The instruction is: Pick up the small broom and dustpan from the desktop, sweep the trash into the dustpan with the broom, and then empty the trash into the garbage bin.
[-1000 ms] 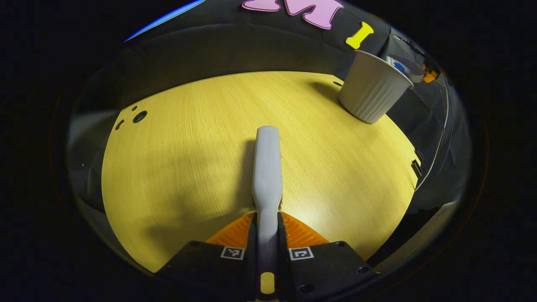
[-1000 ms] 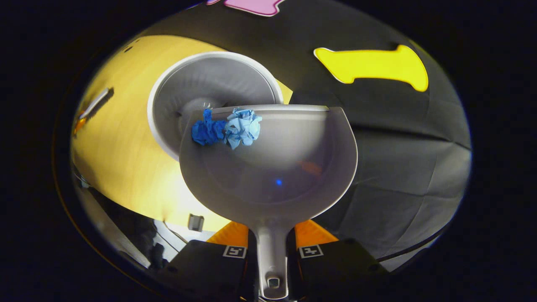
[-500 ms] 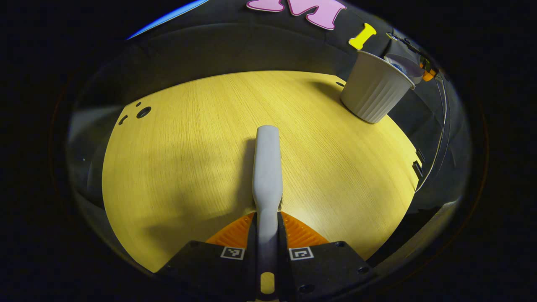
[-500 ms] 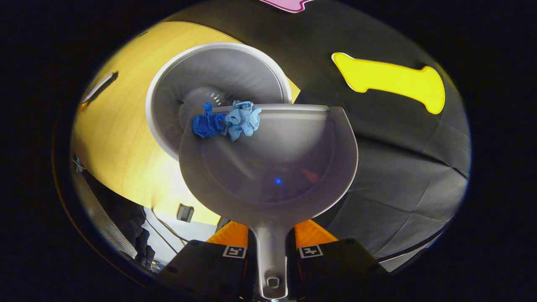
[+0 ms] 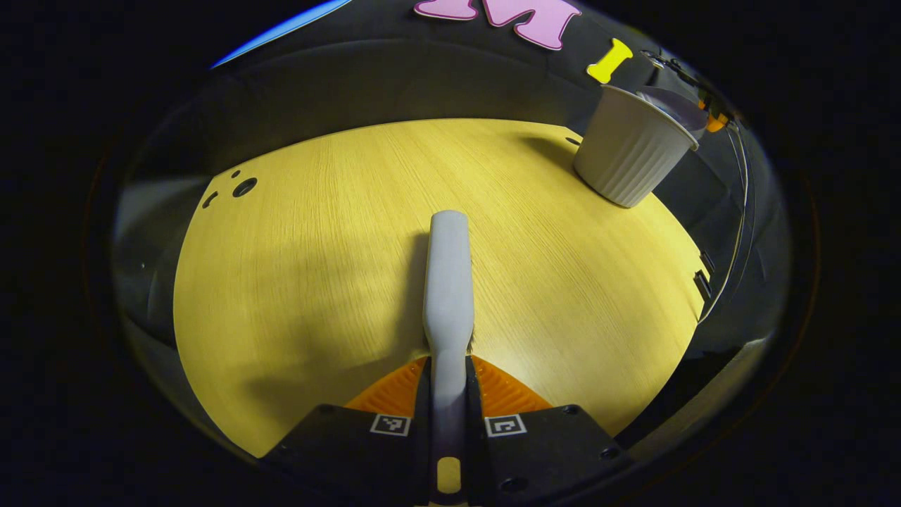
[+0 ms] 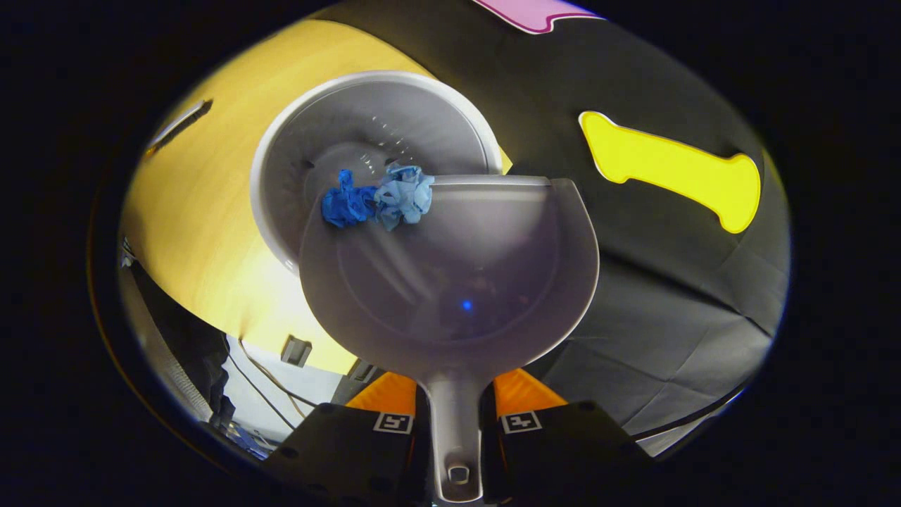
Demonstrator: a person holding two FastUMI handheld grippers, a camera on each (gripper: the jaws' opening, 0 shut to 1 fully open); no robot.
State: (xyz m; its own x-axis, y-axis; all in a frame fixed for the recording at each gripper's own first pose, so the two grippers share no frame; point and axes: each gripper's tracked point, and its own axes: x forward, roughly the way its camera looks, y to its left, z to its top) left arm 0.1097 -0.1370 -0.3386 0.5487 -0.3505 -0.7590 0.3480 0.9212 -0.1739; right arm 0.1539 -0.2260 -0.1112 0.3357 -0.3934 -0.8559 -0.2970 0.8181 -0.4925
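Note:
In the left gripper view my left gripper is shut on the handle of the small grey broom, which points forward over the yellow desktop. The white ribbed garbage bin stands at the far right corner of the desk, with the dustpan tipped over its rim. In the right gripper view my right gripper is shut on the handle of the grey dustpan. Crumpled blue paper trash sits at the pan's front left lip, right above the open bin.
Small round holes mark the far left corner of the desktop. In the right gripper view the desk's edge runs below the bin, with cables and a small grey box beneath it. Black cloth wall stands behind the bin.
The dustpan has tipped further over the bin, so more of the bin's inside shows. The blue trash stays at the pan's lip. The broom has barely moved.

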